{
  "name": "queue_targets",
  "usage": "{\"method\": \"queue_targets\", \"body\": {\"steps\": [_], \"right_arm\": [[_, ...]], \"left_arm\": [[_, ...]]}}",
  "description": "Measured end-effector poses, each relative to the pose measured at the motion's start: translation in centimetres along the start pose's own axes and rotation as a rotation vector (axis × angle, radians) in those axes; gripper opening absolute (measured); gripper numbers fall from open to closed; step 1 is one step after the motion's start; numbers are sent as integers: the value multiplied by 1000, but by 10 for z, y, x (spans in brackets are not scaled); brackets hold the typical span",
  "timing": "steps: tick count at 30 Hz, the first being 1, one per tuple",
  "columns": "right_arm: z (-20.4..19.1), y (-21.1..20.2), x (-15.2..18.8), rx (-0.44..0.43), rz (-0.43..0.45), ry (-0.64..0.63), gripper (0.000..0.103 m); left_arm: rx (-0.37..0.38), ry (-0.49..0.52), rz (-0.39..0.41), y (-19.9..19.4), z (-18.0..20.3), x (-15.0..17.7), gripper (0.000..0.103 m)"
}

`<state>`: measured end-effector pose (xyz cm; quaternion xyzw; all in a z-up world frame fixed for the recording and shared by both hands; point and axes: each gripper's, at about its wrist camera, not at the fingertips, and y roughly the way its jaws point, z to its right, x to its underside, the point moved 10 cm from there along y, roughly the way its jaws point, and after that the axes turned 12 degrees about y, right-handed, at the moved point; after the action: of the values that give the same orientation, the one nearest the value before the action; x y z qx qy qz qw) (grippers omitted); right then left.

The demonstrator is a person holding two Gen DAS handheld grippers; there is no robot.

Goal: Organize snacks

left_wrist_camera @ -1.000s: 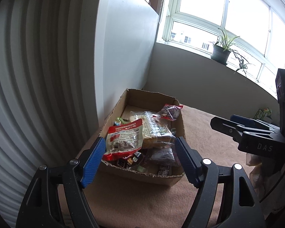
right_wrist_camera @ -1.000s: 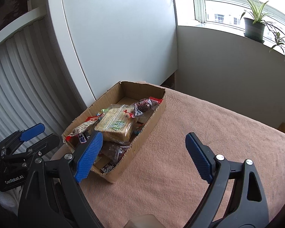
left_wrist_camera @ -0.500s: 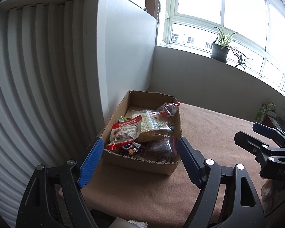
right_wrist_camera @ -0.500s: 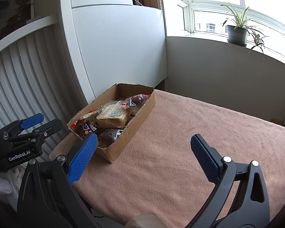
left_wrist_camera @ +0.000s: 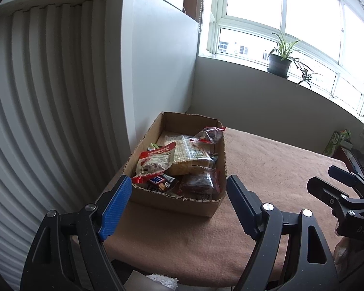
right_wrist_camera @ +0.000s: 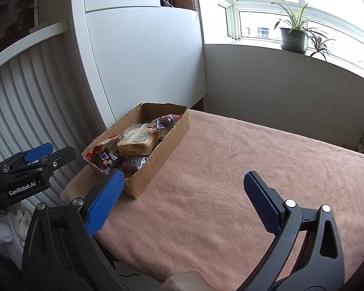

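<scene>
"GenRobot.AI" label on left tongs [right_wrist_camera: 40,156]; snack box [right_wrist_camera: 157,155] nearby.

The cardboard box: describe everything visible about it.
The open-topped brown cardboard box is a shallow rectangle with ragged, torn rims and no lid. It sits flat on the pinkish-tan cloth near the white panel, piled with wrapped snacks, one leaning over the far right rim. Nothing grips it.
</scene>
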<state>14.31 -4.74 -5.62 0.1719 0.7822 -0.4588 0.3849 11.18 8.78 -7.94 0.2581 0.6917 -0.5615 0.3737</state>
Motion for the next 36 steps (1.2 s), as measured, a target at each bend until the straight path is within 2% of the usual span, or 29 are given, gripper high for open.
{"method": "queue_targets", "body": {"steps": [36], "right_arm": [[9,2,8,26,-14,20,101]], "left_arm": [[8,-4,-21,1,5,5,80]]}}
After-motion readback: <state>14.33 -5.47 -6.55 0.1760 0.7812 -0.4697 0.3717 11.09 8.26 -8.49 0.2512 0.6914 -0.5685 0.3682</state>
